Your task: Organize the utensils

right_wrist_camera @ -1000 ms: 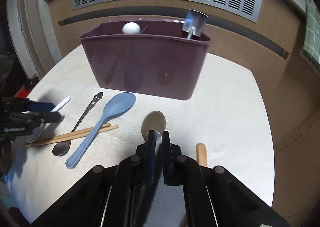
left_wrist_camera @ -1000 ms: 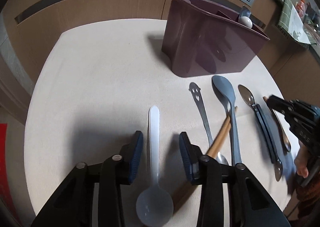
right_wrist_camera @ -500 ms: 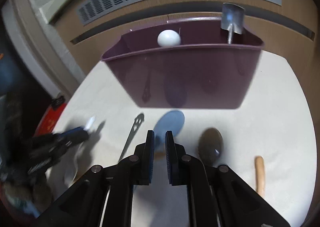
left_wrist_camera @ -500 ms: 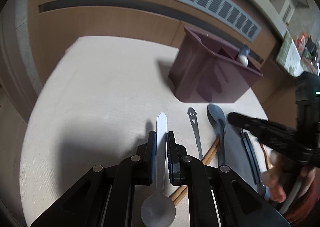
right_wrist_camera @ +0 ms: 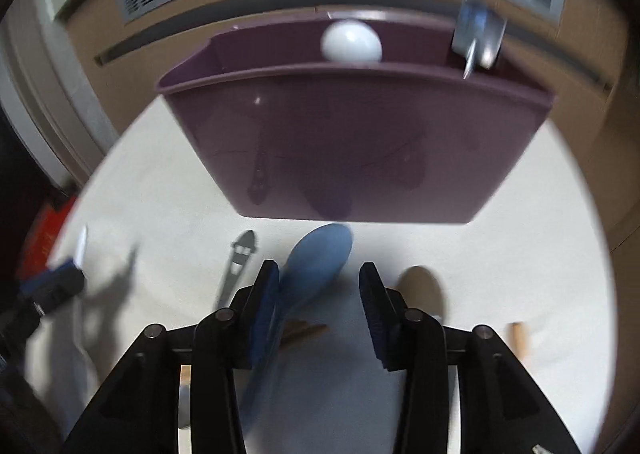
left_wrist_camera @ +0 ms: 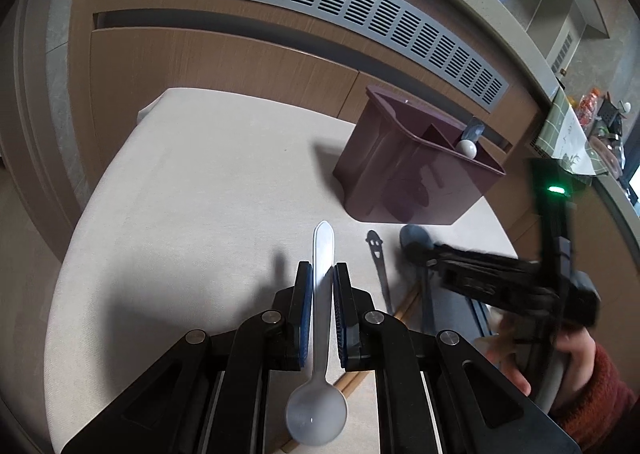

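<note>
My left gripper (left_wrist_camera: 322, 286) is shut on the handle of a translucent white plastic spoon (left_wrist_camera: 317, 416), held a little off the table with its bowl toward the camera. My right gripper (right_wrist_camera: 319, 274) hovers with its jaws opening over a blue spoon (right_wrist_camera: 324, 250) that lies on the table. The spoon's bowl shows between the fingers and the pads do not press it. The maroon utensil holder (right_wrist_camera: 360, 150) stands just beyond, with a white spoon (right_wrist_camera: 351, 41) and a small metal scoop (right_wrist_camera: 478, 34) in it. From the left wrist view, the right gripper (left_wrist_camera: 424, 254) reaches in from the right.
On the cream table (left_wrist_camera: 200, 194) lie a smiley-handled metal spoon (left_wrist_camera: 376, 250), wooden chopsticks (left_wrist_camera: 404, 306), a metal spoon (right_wrist_camera: 422, 286) and a wooden handle (right_wrist_camera: 520, 338). A hand in a red sleeve (left_wrist_camera: 592, 386) holds the right gripper. A wood wall with a vent stands behind.
My left gripper closed on the white spoon's handle and raised it slightly. My right gripper moved left from the metal spoon to above the blue spoon, and its jaws spread apart.
</note>
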The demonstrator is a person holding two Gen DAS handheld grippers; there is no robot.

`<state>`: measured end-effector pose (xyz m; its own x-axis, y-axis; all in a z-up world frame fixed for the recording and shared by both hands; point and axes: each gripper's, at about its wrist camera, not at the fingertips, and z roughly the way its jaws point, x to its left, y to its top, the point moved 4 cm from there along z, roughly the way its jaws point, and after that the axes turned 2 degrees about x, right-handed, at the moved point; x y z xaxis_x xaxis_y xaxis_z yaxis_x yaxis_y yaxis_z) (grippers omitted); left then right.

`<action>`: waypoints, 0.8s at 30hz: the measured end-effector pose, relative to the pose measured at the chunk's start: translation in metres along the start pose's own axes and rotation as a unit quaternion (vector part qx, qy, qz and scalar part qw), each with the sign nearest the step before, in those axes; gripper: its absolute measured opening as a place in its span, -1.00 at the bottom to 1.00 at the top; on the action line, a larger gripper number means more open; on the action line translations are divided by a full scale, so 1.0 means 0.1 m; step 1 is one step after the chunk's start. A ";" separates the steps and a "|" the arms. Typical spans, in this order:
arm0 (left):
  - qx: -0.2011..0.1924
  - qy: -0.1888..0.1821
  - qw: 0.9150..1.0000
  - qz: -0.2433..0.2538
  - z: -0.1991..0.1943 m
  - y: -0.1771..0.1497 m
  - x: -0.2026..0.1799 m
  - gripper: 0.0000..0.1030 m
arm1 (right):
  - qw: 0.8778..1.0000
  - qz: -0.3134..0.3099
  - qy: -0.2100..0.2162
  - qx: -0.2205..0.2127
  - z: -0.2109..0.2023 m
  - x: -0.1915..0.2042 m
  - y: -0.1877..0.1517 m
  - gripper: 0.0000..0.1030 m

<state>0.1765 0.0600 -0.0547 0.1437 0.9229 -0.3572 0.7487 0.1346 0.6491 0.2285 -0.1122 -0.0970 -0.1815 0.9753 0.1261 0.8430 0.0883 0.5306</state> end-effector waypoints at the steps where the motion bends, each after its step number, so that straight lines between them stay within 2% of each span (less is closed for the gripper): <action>1: -0.001 -0.001 1.000 0.000 -0.01 0.00 -0.01 -0.79 | 1.000 0.016 0.010 0.024 0.10 -0.02 0.00 -0.23; 2: -0.003 -0.003 1.000 0.001 -0.03 0.00 -0.03 -0.79 | 1.000 0.012 0.005 0.009 0.07 0.00 0.02 -0.23; 6: -0.006 -0.005 1.000 0.006 -0.06 0.01 -0.07 -0.79 | 0.998 -0.035 -0.041 0.007 0.10 0.12 -0.02 -0.33; 8: -0.005 -0.007 1.000 0.009 -0.06 0.02 -0.10 -0.79 | 0.997 -0.055 -0.050 -0.003 0.04 0.15 -0.08 -0.36; 16: -0.001 -0.018 1.000 0.023 -0.06 0.04 -0.26 -0.79 | 0.996 -0.066 -0.040 -0.039 -0.41 -0.10 -0.22 -0.40; 24: -0.007 -0.038 0.998 0.051 -0.14 0.09 -0.55 -0.80 | 0.992 -0.079 -0.012 -0.097 -0.85 -0.25 -0.23 -0.42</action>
<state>0.1661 0.0155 -0.0193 0.2675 0.9018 -0.3394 0.7190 0.0477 0.6934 0.1706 -0.1562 -0.0406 -0.2888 0.9573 0.0103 0.6913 0.2011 0.6940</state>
